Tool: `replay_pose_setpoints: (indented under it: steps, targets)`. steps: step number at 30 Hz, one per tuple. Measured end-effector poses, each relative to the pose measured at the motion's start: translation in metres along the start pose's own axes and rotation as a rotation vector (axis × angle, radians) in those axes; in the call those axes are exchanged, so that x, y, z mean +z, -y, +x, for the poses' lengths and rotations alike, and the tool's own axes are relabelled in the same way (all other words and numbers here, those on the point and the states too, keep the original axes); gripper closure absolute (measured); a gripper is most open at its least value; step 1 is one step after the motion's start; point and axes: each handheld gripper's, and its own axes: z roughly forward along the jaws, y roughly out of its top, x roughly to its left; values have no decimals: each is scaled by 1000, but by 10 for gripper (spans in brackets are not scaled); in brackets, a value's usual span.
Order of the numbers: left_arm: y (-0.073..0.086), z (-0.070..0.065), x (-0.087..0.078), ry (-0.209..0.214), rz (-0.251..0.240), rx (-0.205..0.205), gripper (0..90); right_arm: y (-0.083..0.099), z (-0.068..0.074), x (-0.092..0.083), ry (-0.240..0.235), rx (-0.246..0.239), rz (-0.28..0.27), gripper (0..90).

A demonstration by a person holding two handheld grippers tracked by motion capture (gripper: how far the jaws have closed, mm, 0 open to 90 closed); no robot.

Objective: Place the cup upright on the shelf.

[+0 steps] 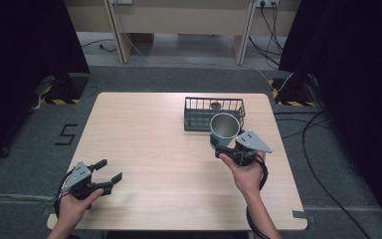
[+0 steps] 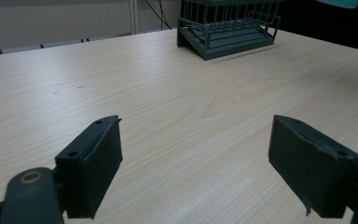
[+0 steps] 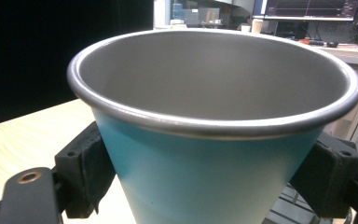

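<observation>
Pale wood-grain table (image 1: 154,149) sits centre frame in my high view, on grey carpet with black curtains at both sides. A dark wire basket (image 1: 214,113) stands toward the upper right of the tabletop.

My right gripper (image 1: 227,147), right of centre in that view, is clamped on a teal cup (image 1: 225,130) with a silver metal rim and a grey inside. The cup is held just below the basket in the frame, tilted so its open mouth faces up toward the camera. In my right gripper view the cup (image 3: 214,154) sits squarely between the two black pads (image 3: 91,170), one pressed against each side of the teal wall, below the rim, which spans nearly the full width of the frame.

My left gripper (image 1: 108,171) is at the lower left of the high view, held near the table's front edge. Its jaws stand wide apart with bare tabletop (image 2: 177,121) between them in the left gripper view, and the basket (image 2: 228,28) at the top of that frame.
</observation>
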Motion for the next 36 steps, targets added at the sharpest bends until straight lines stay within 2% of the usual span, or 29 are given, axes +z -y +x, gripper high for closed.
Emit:
replay_pose_setpoints:
  steps: [36]
  targets:
    - [0, 0, 0, 0, -1, -1, 169, -19, -15, 25, 36, 1, -1, 176]
